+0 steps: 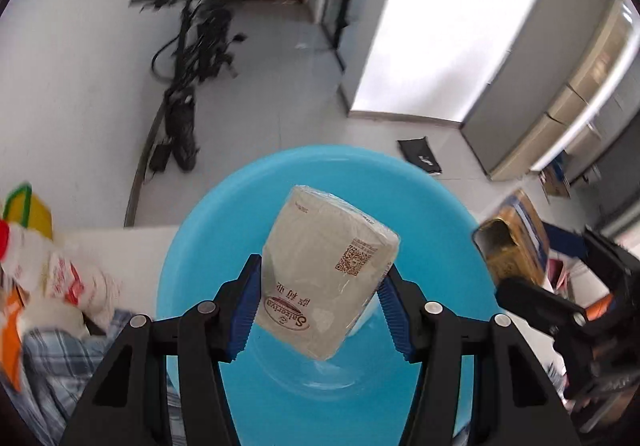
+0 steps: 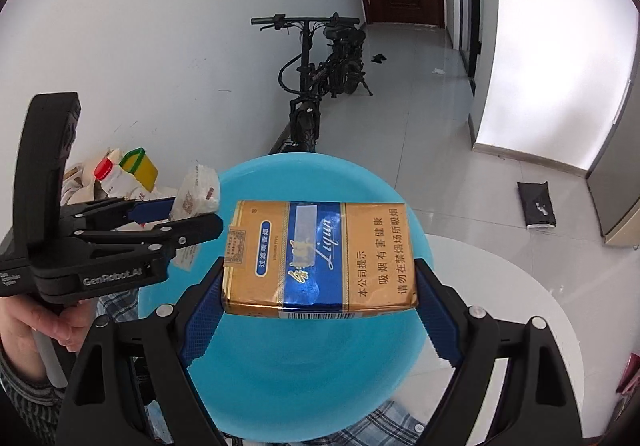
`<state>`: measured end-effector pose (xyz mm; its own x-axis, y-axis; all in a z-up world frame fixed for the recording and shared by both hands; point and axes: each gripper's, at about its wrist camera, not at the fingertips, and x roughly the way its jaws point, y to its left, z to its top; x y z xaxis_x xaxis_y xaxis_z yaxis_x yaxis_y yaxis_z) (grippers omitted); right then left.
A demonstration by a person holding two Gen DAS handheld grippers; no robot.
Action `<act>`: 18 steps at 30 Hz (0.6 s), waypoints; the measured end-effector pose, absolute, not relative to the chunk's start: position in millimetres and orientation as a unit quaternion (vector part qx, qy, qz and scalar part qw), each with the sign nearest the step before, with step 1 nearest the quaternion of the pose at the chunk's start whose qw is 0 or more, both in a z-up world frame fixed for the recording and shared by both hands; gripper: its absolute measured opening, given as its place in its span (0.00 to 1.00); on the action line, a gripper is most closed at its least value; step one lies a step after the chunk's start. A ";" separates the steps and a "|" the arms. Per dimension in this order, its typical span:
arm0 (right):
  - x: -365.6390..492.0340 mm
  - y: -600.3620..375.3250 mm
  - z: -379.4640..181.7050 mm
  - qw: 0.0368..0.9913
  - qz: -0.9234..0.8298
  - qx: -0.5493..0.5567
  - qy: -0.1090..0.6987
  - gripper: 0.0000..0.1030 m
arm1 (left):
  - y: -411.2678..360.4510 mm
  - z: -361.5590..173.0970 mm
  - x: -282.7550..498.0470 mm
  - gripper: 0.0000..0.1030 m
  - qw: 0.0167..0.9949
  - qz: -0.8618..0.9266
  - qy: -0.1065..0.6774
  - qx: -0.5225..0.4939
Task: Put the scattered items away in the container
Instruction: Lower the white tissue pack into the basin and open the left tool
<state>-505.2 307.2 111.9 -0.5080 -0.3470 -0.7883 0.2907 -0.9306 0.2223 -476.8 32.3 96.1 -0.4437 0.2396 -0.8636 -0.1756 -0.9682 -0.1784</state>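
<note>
Left tongs (image 1: 320,298) pinching wrapped tissue pack (image 1: 328,270) above blue basin (image 1: 192,246). Right tongs (image 2: 320,286) pinching cigarette carton (image 2: 320,258) (gold and blue) over same basin. Beyond: white worktop (image 2: 500,286), parked bike (image 2: 316,57).

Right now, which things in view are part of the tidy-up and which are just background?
Job:
- blue basin
- tissue pack, held in left gripper
- cigarette carton, held in right gripper

Lying about:
- red-capped bottle
- yellow jug
- plaid cloth
- bike
- black bag on floor
</note>
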 end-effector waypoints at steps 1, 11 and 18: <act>-509.2 307.1 107.8 0.184 -0.863 0.468 -0.042 0.83 | 32.6 90.3 -481.3 0.57 0.118 0.846 -0.030 -0.519; -546.3 309.5 69.6 0.146 -0.834 0.526 -0.082 0.83 | 42.6 40.6 -506.6 0.56 0.082 0.822 -0.054 -0.560; -566.2 318.4 65.5 0.108 -0.835 0.532 -0.086 0.83 | 28.0 35.7 -520.0 0.56 0.042 0.824 -0.035 -0.564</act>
<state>-566.2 318.4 65.5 -0.4101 -0.2708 -0.8709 0.0884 -0.9622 0.2576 -520.0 28.0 35.7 -0.3613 0.1089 -0.9261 -0.0295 -0.9940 -0.1054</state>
